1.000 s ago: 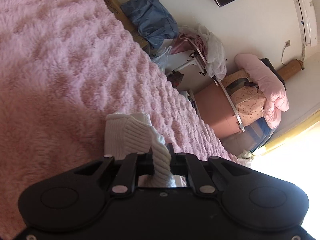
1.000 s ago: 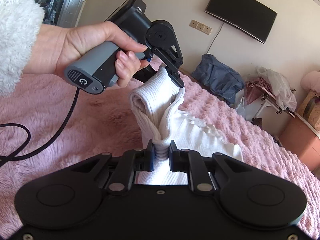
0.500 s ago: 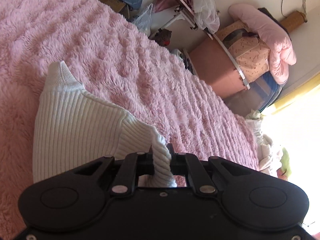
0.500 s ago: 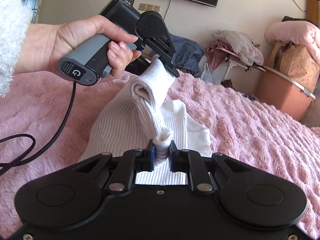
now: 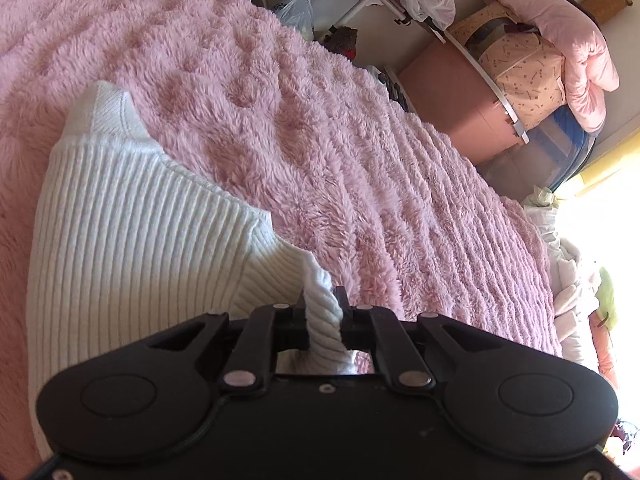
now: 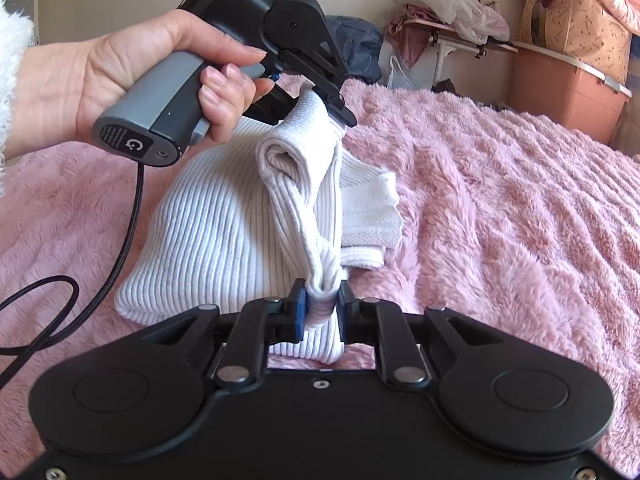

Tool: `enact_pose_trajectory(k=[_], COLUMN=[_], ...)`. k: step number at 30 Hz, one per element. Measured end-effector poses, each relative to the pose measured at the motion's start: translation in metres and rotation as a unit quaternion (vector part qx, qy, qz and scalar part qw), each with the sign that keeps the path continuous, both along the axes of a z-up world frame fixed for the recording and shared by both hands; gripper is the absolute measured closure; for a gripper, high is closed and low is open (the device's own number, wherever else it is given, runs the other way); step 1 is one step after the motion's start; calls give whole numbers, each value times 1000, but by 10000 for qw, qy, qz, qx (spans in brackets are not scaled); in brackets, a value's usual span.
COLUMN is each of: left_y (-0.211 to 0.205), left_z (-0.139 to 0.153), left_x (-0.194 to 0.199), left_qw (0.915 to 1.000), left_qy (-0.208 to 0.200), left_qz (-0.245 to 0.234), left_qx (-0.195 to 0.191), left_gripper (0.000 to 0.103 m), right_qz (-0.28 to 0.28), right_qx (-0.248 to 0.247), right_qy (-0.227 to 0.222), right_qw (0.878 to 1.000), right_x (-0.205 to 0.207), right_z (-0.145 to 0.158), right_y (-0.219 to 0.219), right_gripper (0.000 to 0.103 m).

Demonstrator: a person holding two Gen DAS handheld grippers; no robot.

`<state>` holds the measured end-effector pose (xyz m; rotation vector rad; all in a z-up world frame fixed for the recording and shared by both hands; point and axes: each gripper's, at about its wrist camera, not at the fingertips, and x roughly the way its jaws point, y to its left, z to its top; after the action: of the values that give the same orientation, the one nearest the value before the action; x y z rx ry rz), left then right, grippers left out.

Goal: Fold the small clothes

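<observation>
Pinching one edge of the white ribbed garment (image 6: pixel 224 236), the right tongs (image 6: pixel 322 300) are clenched on a bunched fold, while the left tongs (image 6: pixel 340 114), ahead and higher, grip another raised part. This two-point hold likely lets the person carry the top layer over as one fold. Below and beyond both tongs, the garment's lower part rests on the pink fluffy bed (image 6: pixel 500 208), anchoring it while the lifted layer hangs slack.
</observation>
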<state>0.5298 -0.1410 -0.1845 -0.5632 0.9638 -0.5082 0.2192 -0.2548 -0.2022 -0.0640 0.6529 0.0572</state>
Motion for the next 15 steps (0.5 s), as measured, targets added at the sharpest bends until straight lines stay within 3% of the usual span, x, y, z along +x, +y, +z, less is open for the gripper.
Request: enact_pose_trajectory(k=[3, 4, 5, 9, 12, 15], left_y=[16, 24, 35, 70, 91, 103], left_z=[2, 3, 5, 8, 7, 8], left_x=[-13, -18, -27, -53, -67, -78], left_qw=[9980, 9964, 9937, 9839, 9778, 9746], left_qy=[-317, -415, -558, -931, -1038, -1142], left_qz=[227, 345, 499, 960, 1197, 1316], left_qx=[-498, -650, -840, -1184, -1371, -1410], left_gripper=[97, 97, 97, 97, 97, 97], right_qz=[-51, -81, -78, 9, 313, 1067], right_qx=[130, 318, 682, 1928, 2080, 2035], right_qy=[10, -35, -121, -507, -641, -474], right_qw=[9999, 9995, 9976, 9799, 9755, 9721], right_x=[-4, -6, -9, -1, 32, 85], right_z=[2, 7, 16, 46, 58, 63], right_y=[-8, -14, -25, -71, -87, -88], right_gripper=[74, 61, 54, 54, 61, 69])
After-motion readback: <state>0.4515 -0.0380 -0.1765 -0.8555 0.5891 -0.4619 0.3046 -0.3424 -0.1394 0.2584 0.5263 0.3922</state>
